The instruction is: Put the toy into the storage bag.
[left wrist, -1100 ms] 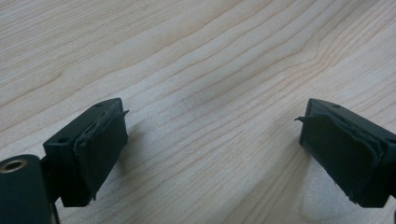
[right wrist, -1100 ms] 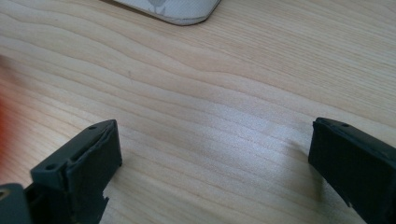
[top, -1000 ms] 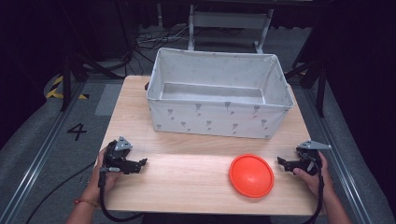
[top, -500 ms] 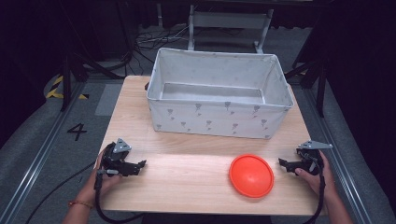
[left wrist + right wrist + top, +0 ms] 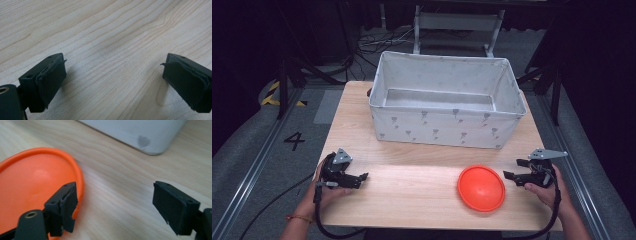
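Left gripper [image 5: 362, 177] and right gripper [image 5: 511, 170] both rest low, jaws spread wide, pointing inward.

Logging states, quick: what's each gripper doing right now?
Left gripper: open, holding nothing.
Right gripper: open, holding nothing, beside the orange disc.

Each hand carries a black two-jaw tool. The left gripper [image 5: 361, 177] has a small grey three-cornered plate on top and a black cable looping from its rear past the wrist, which wears a thin orange-red band [image 5: 298, 218]. The right gripper [image 5: 511, 170] bears a like grey plate, with a black cable running back beside the forearm. Seen close in the left gripper view, its fingers [image 5: 51, 77] are blocky black bars faced with dark pads frayed at the edges, with small screw holes in their tops. The right gripper's fingers [image 5: 63, 206] look the same, one pad chipped at its lower edge
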The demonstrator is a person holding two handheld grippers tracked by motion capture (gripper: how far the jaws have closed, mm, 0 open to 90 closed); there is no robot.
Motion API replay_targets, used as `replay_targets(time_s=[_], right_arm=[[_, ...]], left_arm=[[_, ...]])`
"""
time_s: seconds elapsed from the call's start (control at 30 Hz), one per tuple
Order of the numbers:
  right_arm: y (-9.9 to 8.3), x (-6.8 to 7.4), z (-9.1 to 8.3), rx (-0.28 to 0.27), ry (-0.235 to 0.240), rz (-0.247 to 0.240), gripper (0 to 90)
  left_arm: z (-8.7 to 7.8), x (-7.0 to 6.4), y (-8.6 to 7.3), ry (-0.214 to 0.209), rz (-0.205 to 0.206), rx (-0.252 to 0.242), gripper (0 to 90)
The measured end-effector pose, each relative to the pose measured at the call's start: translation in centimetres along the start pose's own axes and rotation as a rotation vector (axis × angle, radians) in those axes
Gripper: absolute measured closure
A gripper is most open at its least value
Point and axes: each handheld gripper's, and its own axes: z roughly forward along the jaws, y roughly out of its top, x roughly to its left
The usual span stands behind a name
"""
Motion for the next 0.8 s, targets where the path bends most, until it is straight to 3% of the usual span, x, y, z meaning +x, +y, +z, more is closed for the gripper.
replay_targets(time_s=[0.07, 0.17, 0.27, 0.5, 0.6, 0.67, 0.8], right_arm=[[0.3, 0.9, 0.2, 0.027, 0.025, -0.023, 20.9], [0.6, 1.9, 0.7, 0.045, 0.098, -0.053, 19.5], [0.8, 2.7, 1.2, 0.073, 0.123, -0.081, 18.7], [1.0, 3.5, 2.9, 0.129, 0.109, -0.117, 18.3], [1.3, 3.5, 3.5, 0.136, 0.08, -0.117, 18.8], [1.2, 3.4, 4.2, 0.172, 0.101, -0.105, 27.0], [1.2, 3.4, 4.5, 0.177, 0.102, -0.106, 24.8]], left_arm=[[0.0, 0.0, 0.0, -0.004, 0.004, -0.002, 5.2], [0.0, 0.1, 0.0, -0.005, 0.005, -0.002, 5.1], [0.0, 0.1, 0.0, -0.005, 0.005, -0.002, 5.1], [-0.1, 0.0, -0.1, -0.013, 0.002, 0.001, 5.1], [-0.1, 0.0, -0.1, -0.013, 0.002, 0.001, 5.1], [-0.1, 0.0, -0.1, -0.013, 0.002, 0.001, 5.1], [-0.1, 0.0, -0.1, -0.013, 0.002, 0.001, 5.1]])
